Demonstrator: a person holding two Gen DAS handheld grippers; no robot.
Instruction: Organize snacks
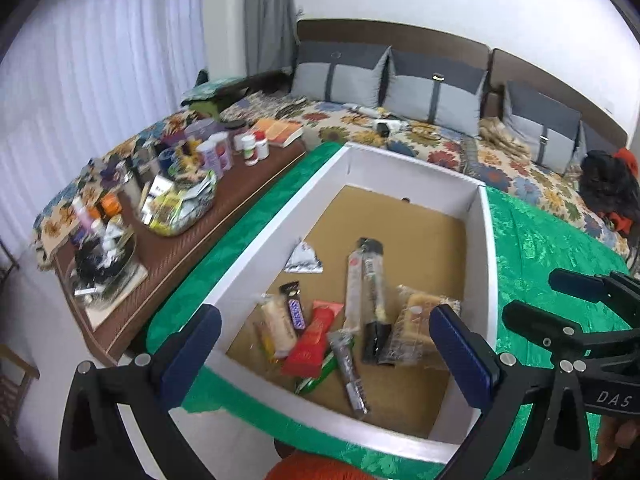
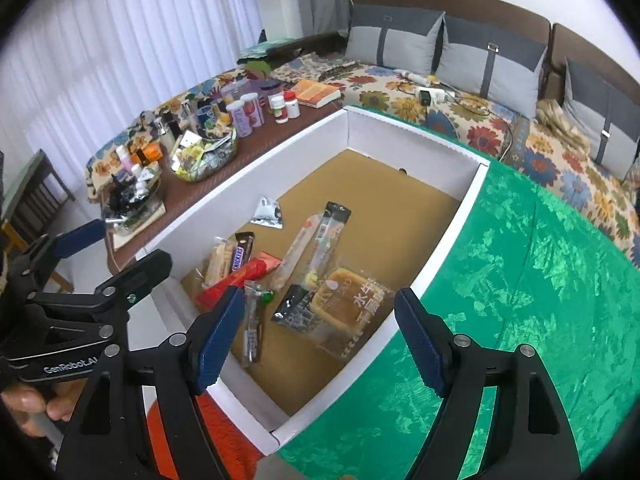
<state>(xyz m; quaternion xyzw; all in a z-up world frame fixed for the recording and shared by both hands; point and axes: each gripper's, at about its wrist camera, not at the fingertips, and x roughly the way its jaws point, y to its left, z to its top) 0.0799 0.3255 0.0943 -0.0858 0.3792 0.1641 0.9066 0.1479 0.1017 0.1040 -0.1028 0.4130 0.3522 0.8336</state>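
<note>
The snacks (image 1: 320, 332) lie loose in a white cardboard box with a brown bottom (image 1: 416, 168), which stands on a green patterned cloth (image 1: 556, 240). They crowd the near half of the box; the far half of the bottom is bare, so there is free room there. The white walls stand up on all sides. The cloth to the right of the box is bare too.

My left gripper (image 1: 328, 344) hangs above the near part of the box with its blue-padded jaws spread as wide as they go, and nothing is between the pads. Under this gap I see a Snickers bar (image 1: 295, 312), a red flat packet (image 1: 312, 340) and a long dark stick packet (image 1: 374, 300).

My right gripper (image 2: 320, 344) hangs over the near right part of the box, jaws also wide apart and holding nothing. A clear bag with a brown cake (image 2: 344, 312) lies below, between its pads but not touching them.

Left of the box there is a brown side table (image 2: 280, 136) full of bottles and a bowl, near the box wall.

A green wrapper (image 1: 316, 376) is mostly hidden under the other packets. The near corner of the box is cut off by my fingers. The print on the small silver packet (image 2: 267, 212) I cannot read.
</note>
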